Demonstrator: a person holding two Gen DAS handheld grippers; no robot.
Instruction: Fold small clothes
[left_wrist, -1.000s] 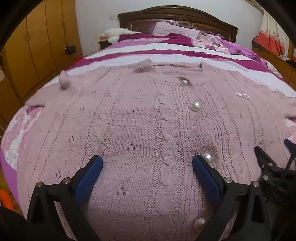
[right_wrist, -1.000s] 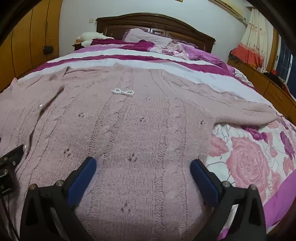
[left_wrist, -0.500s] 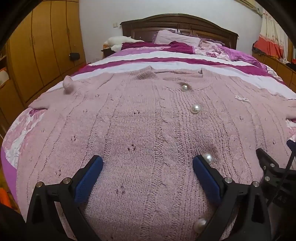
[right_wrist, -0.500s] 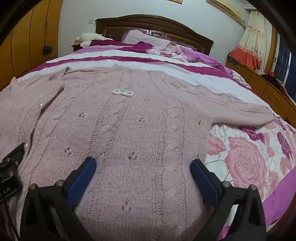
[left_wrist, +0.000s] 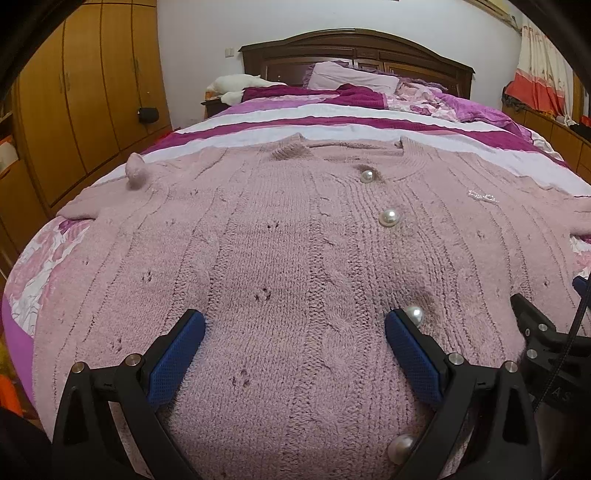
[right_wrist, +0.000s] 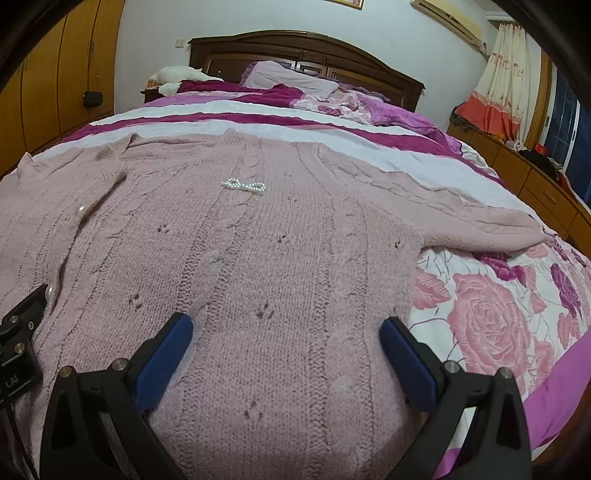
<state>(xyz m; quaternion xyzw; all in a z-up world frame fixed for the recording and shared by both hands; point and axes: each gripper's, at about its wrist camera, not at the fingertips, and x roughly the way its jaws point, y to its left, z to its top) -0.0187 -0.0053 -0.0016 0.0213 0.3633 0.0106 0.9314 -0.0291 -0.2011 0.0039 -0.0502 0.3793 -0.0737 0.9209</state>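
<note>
My left gripper (left_wrist: 294, 334) and right gripper (right_wrist: 286, 332) both gape wide above the pink cardigan (left_wrist: 295, 258) spread flat across the bed (right_wrist: 498, 302); pearl buttons (left_wrist: 390, 217) dot its placket; a wardrobe (left_wrist: 85, 96) flanks my left; floral bedspread lies bare beyond the right sleeve (right_wrist: 480, 225).

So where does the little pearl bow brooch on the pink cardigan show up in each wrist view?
Left wrist: the pearl bow sits far right, upper middle, on the cardigan right of the button row.
Right wrist: the pearl bow lies left of centre, upper middle, straight ahead of the open right gripper.
Shared landmark: the dark wooden headboard.
</note>
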